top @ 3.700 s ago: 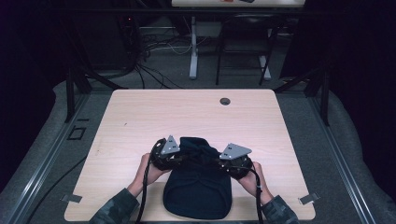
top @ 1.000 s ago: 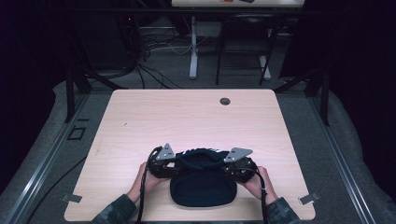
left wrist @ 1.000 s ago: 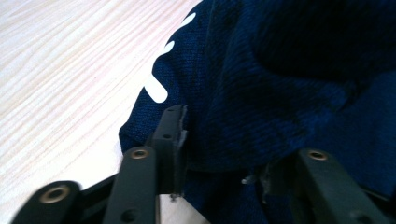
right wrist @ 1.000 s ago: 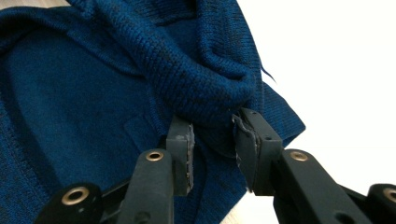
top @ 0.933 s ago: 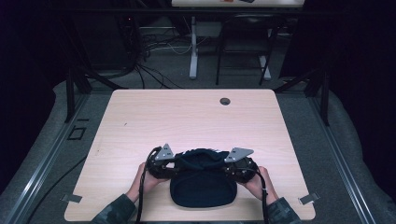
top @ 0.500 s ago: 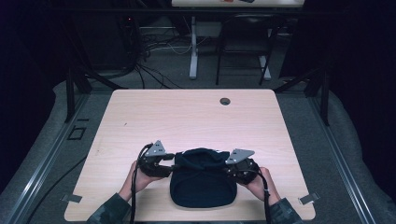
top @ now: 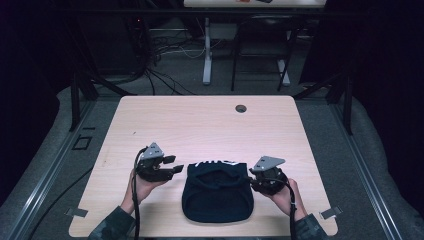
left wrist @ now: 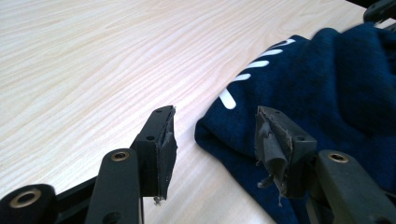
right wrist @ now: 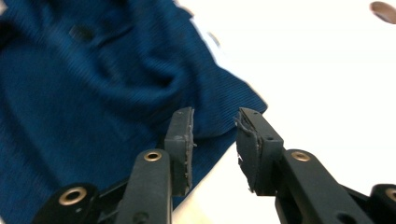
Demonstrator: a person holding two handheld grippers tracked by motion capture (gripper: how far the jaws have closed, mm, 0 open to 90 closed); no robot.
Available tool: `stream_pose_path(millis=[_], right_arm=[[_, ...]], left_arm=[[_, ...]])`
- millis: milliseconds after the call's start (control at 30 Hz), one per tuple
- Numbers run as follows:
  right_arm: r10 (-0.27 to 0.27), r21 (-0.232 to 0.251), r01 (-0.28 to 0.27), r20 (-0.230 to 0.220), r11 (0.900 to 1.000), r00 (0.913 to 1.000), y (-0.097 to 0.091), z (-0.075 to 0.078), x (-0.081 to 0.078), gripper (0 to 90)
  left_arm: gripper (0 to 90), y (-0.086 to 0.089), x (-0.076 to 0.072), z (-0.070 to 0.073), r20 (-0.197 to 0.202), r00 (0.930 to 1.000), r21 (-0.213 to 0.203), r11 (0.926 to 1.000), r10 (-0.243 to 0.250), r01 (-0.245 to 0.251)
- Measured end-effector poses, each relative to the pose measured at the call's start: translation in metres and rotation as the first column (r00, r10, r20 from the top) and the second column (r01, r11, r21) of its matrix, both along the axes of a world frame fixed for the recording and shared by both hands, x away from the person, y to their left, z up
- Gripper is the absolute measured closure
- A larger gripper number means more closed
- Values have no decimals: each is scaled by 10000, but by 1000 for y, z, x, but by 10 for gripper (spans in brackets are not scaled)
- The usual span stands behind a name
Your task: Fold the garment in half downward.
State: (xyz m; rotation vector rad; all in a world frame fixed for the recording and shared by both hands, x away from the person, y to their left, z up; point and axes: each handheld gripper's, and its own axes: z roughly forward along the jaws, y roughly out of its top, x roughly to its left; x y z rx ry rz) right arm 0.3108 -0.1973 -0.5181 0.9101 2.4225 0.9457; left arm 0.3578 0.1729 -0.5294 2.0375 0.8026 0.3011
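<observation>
Navy folded cloth (top: 216, 194) lay on the counter (top: 210, 125). Left tongs (top: 171, 166) sat just left of the cloth, jaws apart and empty. Right tongs (top: 248, 180) gaped at its right edge, gripping nothing.

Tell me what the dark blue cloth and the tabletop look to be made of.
The cloth looks like soft knit fabric: fine ribbed texture, limp folds, and white printed marks near one edge. The tabletop looks like pale wood or wood-look laminate: long grain lines and a smooth, faintly shiny surface. Which of the two cannot be told.
</observation>
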Motion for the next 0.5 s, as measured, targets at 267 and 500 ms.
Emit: stream_pose_path(millis=[267,500], right_arm=[[-122,1397,123,-19,9901,9999,5,5,17,609],[896,1225,-803,-721,9892,9934,27,-5,18,585]], left_arm=[[447,-40,4,-6,-161,9964,535,9950,-832,840],[441,-52,5,-21,-680,9911,1225,9849,-1144,1221]])
